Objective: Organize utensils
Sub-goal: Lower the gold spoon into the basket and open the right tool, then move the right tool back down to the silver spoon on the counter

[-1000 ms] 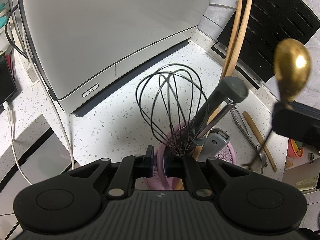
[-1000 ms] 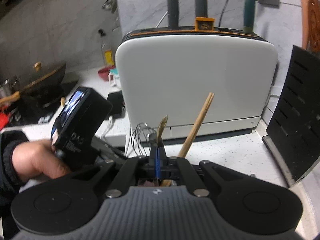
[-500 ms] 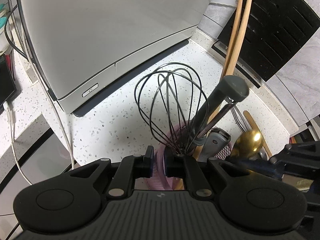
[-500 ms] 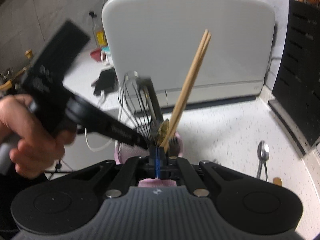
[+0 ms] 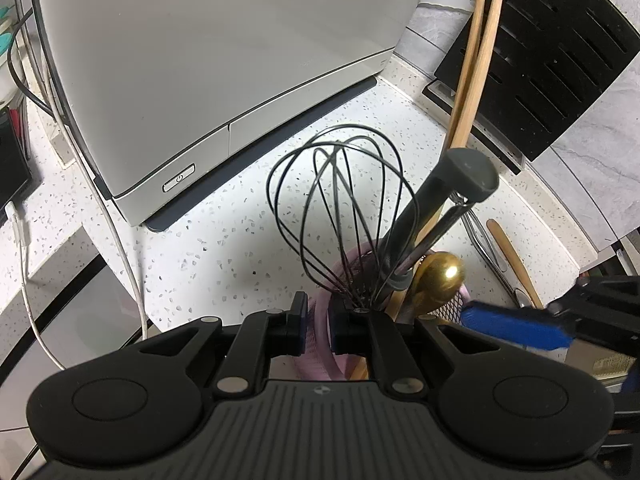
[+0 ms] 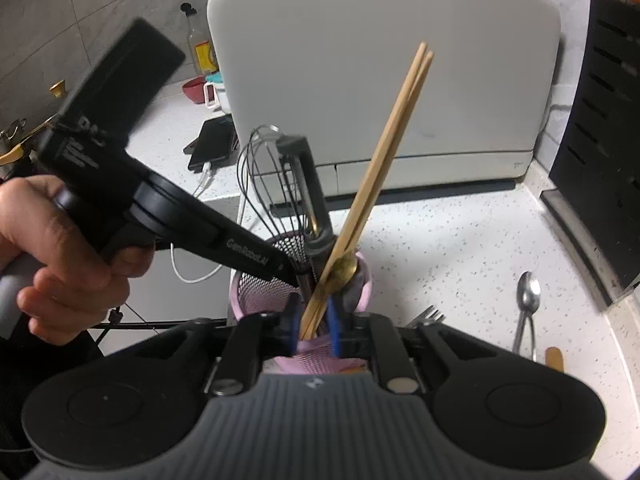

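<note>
A pink mesh utensil holder stands on the speckled counter. In it are a wire whisk, a grey-handled tool and two wooden chopsticks. My left gripper is shut on the holder's rim. A gold spoon stands bowl-up inside the holder, leaning on the chopsticks. My right gripper hovers over the near rim with its jaws opening. The chopsticks' lower ends pass between its blue pads, which press on nothing. In the left wrist view the gold spoon shows beside one blue pad.
A large white appliance fills the back. A black slotted rack stands at the right. A silver spoon, a fork and a wooden-handled utensil lie on the counter right of the holder. A phone lies at the left.
My right gripper has come down with the gold spoon, set it into the pink holder, and its jaws have parted. My left gripper keeps its hold on the rim.
</note>
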`<state>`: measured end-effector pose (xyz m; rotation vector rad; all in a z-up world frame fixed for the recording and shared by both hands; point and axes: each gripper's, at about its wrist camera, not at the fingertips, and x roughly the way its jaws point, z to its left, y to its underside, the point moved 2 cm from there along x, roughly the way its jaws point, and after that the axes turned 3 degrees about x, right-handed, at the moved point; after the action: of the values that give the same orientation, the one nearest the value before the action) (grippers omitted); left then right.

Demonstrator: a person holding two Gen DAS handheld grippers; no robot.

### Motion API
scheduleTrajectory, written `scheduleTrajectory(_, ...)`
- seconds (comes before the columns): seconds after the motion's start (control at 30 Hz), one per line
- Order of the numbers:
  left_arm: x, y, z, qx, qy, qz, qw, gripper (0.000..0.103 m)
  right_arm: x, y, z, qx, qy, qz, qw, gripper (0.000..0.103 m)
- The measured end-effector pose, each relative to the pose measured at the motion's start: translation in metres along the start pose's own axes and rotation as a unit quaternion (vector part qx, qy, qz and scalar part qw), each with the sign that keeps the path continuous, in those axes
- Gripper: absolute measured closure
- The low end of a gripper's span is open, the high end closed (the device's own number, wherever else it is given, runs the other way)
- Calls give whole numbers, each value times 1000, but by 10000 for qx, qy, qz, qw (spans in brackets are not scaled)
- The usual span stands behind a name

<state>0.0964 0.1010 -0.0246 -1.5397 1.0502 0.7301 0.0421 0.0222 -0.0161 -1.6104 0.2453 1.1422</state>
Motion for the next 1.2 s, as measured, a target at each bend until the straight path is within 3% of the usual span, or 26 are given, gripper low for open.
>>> scheduleTrajectory(0.17,0,0,0,-1,5,-4,10000,92,-14,-2,-12,45,123,-19,9999,81)
scheduleTrajectory(0.7,-2,-1,-3,29,-13,-28,10000,92,-2,25,-130,648,1451,602,9855,79)
scheduleTrajectory(1.1,-1,-1,-2,43,-7,-23,10000,92,15,36,-157,518,1777,901,9786,79)
scheduleTrajectory(1.2,1,-1,-3,64,-24,-22,10000,92,23,31,-167,684,1660,815,9804,79)
